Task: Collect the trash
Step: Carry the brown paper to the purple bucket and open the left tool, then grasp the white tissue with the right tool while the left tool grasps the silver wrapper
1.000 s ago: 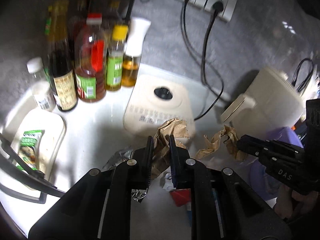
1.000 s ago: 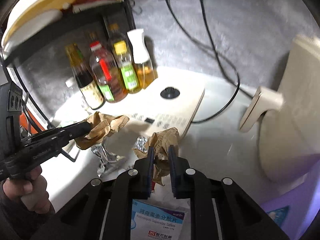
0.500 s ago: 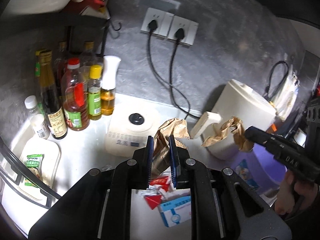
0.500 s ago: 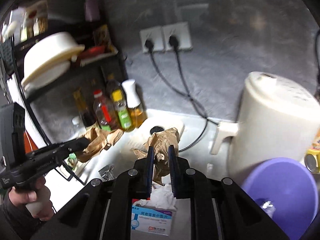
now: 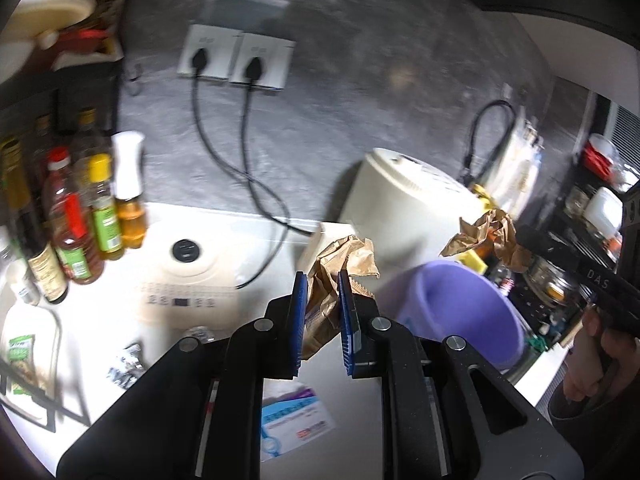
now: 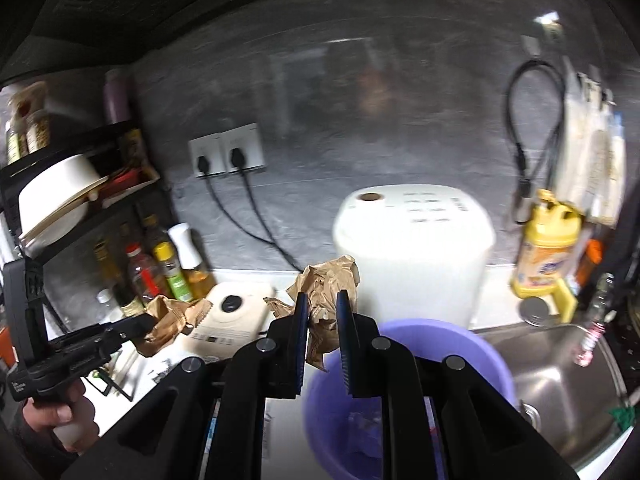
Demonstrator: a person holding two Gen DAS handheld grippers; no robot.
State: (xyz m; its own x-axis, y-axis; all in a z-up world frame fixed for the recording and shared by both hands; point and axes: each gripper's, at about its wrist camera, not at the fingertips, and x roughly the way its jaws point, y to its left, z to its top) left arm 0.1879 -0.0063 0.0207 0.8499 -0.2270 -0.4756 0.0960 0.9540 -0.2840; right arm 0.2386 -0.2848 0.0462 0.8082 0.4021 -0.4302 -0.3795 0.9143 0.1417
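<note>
My left gripper (image 5: 323,280) is shut on a crumpled brown paper (image 5: 340,268), held in the air over the counter, left of the purple bin (image 5: 460,312). My right gripper (image 6: 322,302) is shut on a second crumpled brown paper (image 6: 326,284), held above the near left rim of the purple bin (image 6: 460,344). Each gripper shows in the other view with its paper: the right one (image 5: 516,236) above the bin's far right side, the left one (image 6: 154,322) low at the left.
A white appliance (image 6: 412,248) stands behind the bin. A flat white scale (image 5: 188,272), sauce bottles (image 5: 76,220) and a blue-white box (image 5: 296,420) lie on the counter, with foil scraps (image 5: 124,364). A steel sink (image 6: 560,380) is at right, a yellow bottle (image 6: 548,252) behind it.
Both grippers rose and swung right with their papers. The purple bin came into the left view, and the right gripper now hangs over the bin's rim.
</note>
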